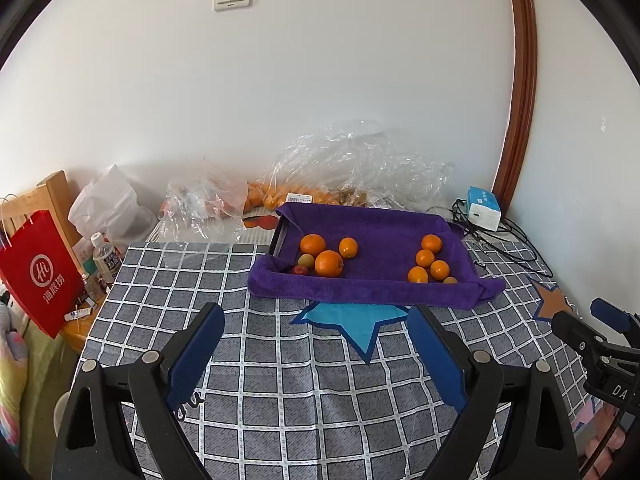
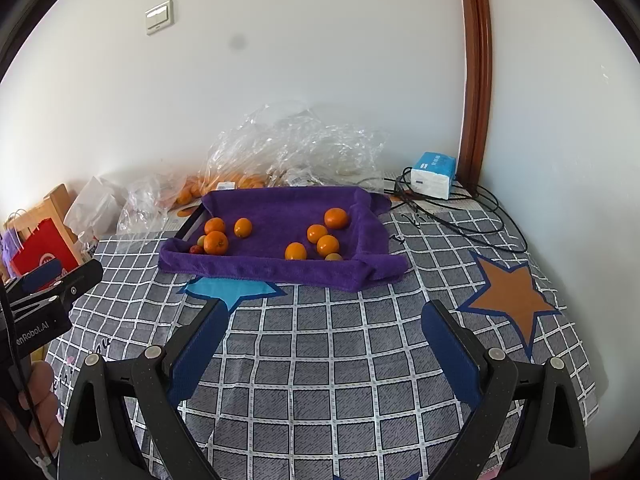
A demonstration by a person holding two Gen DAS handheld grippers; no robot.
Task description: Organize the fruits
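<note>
A tray lined with a purple towel (image 1: 372, 292) (image 2: 260, 270) sits at the far side of the checked tablecloth. At its left end lie three oranges (image 1: 329, 264) (image 2: 215, 243), a greenish fruit (image 1: 305, 259) and a small red fruit (image 1: 299, 270) (image 2: 196, 249). At its right end lie several smaller oranges (image 1: 425, 258) (image 2: 317, 233) and a small greenish-brown fruit (image 1: 450, 280) (image 2: 333, 257). My left gripper (image 1: 316, 316) is open and empty, above the cloth short of the tray. My right gripper (image 2: 325, 312) is open and empty too, also short of the tray.
Crumpled clear plastic bags (image 1: 352, 156) (image 2: 296, 144) with more fruit lie behind the tray. A blue tissue pack (image 1: 484, 208) (image 2: 434, 176) and black cables (image 2: 460, 212) are at the back right. A red paper bag (image 1: 38, 272) and bottles (image 1: 105, 258) stand off the table's left edge.
</note>
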